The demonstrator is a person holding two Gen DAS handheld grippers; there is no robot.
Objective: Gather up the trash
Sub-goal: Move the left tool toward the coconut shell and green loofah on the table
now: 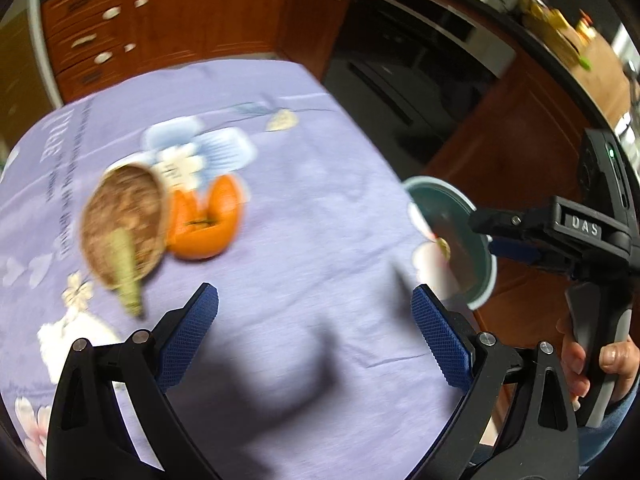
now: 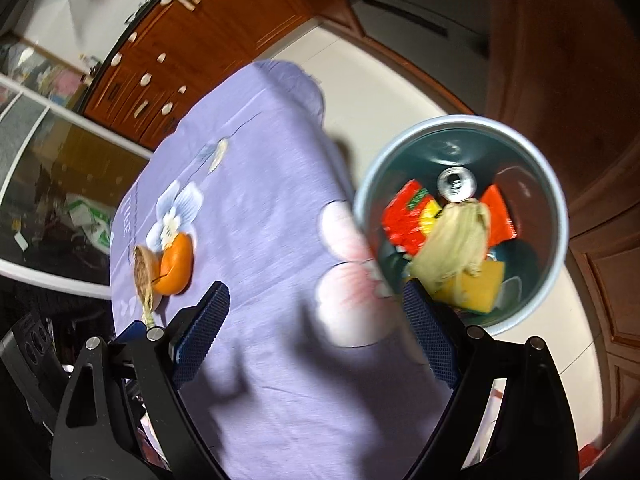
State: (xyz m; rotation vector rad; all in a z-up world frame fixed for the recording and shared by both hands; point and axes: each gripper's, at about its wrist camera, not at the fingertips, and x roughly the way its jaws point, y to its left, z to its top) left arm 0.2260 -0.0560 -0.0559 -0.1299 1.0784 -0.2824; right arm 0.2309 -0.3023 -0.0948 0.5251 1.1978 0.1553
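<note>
Both grippers empty rn. My left gripper (image 1: 314,336) has jaws spread wide w/ only the purple tablecloth (image 1: 304,208) between the pads. My right gripper (image 2: 316,330) is spread too, nothing pinched.

Trash bin (image 2: 558,216) sits off the table edge, just ahead-right of the right gripper, low enough that stuff can drop straight in. Inside: red wrappers (image 2: 404,220), a can (image 2: 456,185), a yellow sponge (image 2: 478,288) & a crumpled beige bag (image 2: 452,240).

Still on the cloth, ahead-left of both grippers: orange peel (image 1: 206,226) touching a brown husk-like shell (image 1: 124,220). I judge those are next
</note>
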